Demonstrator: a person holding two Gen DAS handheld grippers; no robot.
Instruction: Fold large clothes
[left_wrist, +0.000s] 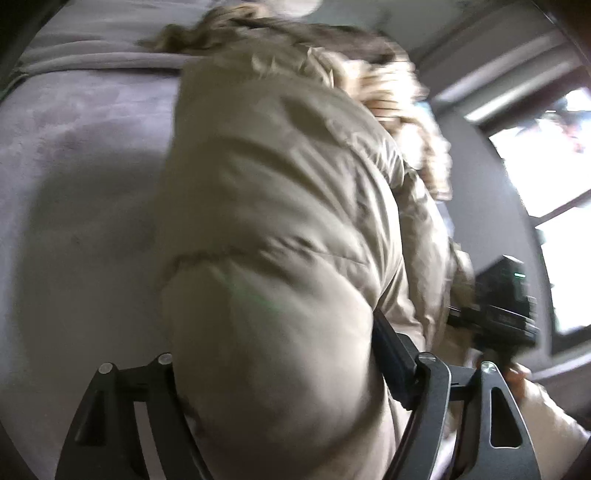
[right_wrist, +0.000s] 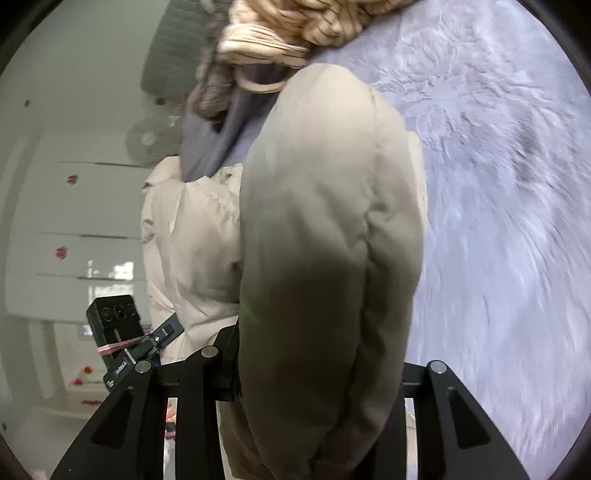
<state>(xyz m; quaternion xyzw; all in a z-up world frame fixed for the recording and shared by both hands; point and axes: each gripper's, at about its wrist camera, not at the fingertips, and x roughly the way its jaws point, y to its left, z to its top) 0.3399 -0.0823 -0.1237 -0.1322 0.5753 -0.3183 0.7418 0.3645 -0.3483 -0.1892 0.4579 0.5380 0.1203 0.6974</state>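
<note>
Left hand-held gripper (right_wrist: 147, 347) body, seen at near left in the right wrist view: small white lettering along its black side, too small and blurred to read for sure.
Left wrist view: no readable text, number or sign anywhere.

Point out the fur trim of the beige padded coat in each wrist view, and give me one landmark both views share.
Left wrist view: the blond fur trim runs along the top, from centre to upper right, above the beige padded coat.
Right wrist view: the fur trim sits at top centre, above the coat.
Shared landmark: the grey plush blanket beneath the coat.
</note>
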